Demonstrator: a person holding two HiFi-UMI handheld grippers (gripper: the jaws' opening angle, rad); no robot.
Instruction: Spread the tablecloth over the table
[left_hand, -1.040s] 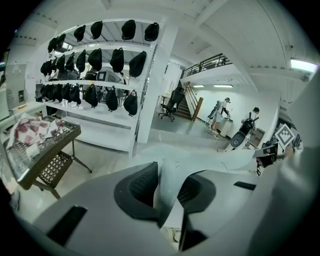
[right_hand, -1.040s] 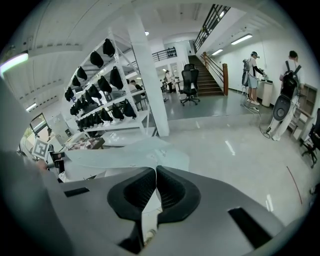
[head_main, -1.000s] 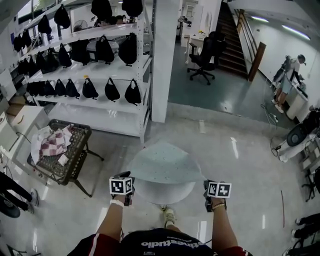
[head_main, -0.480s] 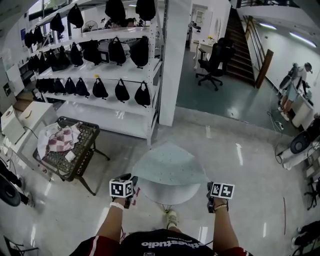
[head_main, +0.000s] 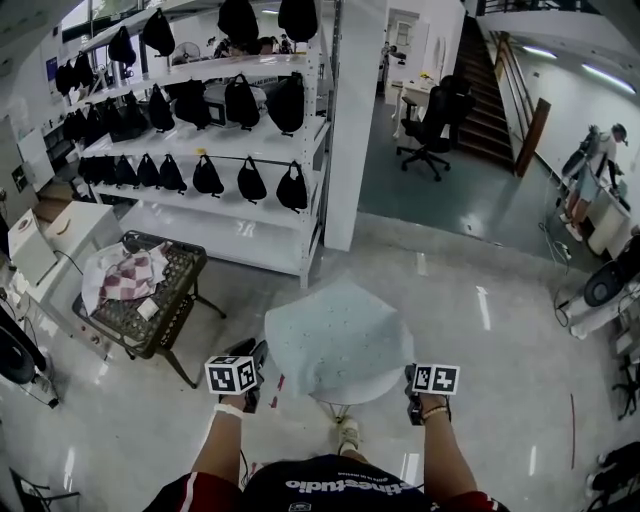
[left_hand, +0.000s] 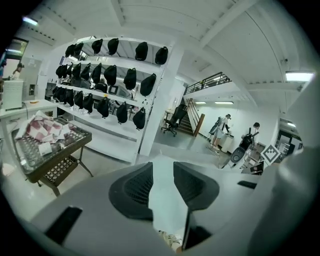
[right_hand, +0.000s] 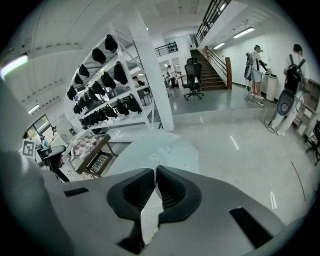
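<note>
Tablecloth (head_main: 338, 342), pale blue-green with faint dots, covers the round desk straight ahead of you. It hides the top completely, and its far edge rises to a blunt peak toward the white pillar (head_main: 355, 120).

Your left tool (left_hand: 162, 167) is released. Its jaws have just been opening and now stand well apart. The pale cloth shows in the gap between the ribbed pads (left_hand: 140, 187), but neither pad presses on it. In the head view this tool sits just off the cloth's near-left edge, with its marker cube (head_main: 232, 375) facing up.

Your right tool (right_hand: 155, 171) is clenched on the tablecloth. Its pads (right_hand: 170, 192) meet at the tips, and a strip of the cloth's hem runs down between them. In the head view it sits at the near-right edge of the cloth, under its own marker cube (head_main: 436, 378).

Both your forearms reach forward on either side of the desk, above the glossy floor (head_main: 480, 330).

To your left stands a dark wire basket cart (head_main: 150, 315) with a red-and-white checked cloth (head_main: 135, 275) heaped in it. Behind it, white shelving (head_main: 215, 215) carries rows of black bags (head_main: 252, 182). Further off you can see an office chair (head_main: 432, 125), a staircase (head_main: 490, 95) and a person (head_main: 598, 165) standing at the far right.
</note>
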